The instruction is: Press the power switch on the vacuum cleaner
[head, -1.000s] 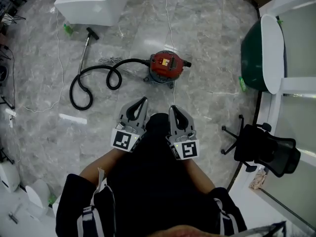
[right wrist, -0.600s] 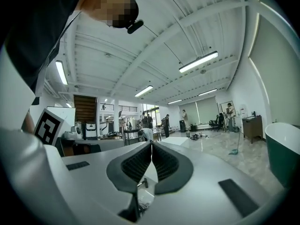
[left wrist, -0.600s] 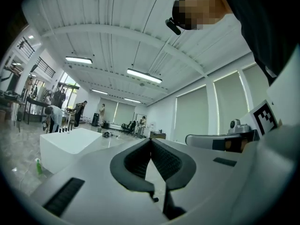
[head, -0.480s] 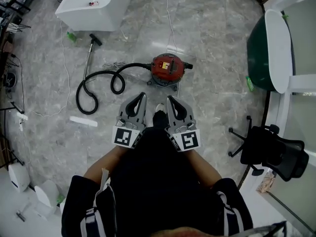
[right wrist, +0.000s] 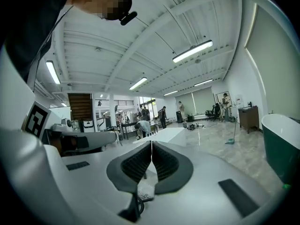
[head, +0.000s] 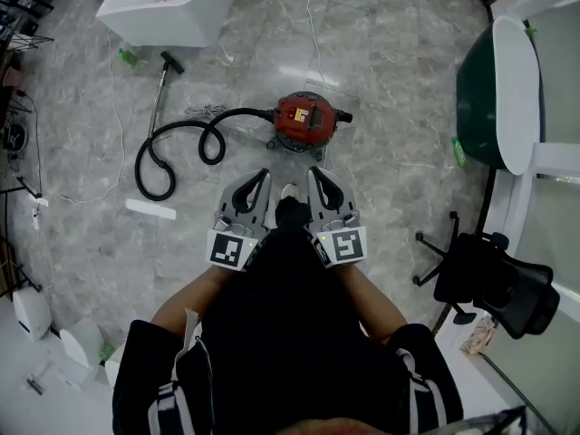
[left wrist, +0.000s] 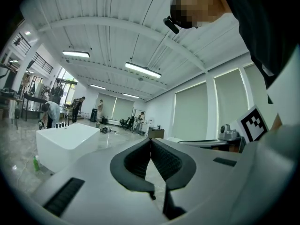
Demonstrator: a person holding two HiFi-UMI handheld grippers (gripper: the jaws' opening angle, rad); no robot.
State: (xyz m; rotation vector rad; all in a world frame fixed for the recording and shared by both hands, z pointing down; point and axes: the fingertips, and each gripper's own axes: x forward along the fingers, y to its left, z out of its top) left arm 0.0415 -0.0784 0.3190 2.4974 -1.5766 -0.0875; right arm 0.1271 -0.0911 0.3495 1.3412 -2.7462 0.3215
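A red canister vacuum cleaner stands on the grey marble floor in the head view, its black hose looping off to the left toward a wand. My left gripper and right gripper are held side by side just below it, a short way from the vacuum and not touching it. Both are shut with nothing between the jaws. In the left gripper view the left gripper points out across the room, and the right gripper does the same in its own view; neither view shows the vacuum.
A white bathtub stands at the upper left, and a green and white tub at the right. A black office chair sits at the lower right. White cables trail over the floor. People stand far off.
The view has shifted slightly, and the vacuum now lies a little closer above the grippers. Both grippers stay shut and side by side.
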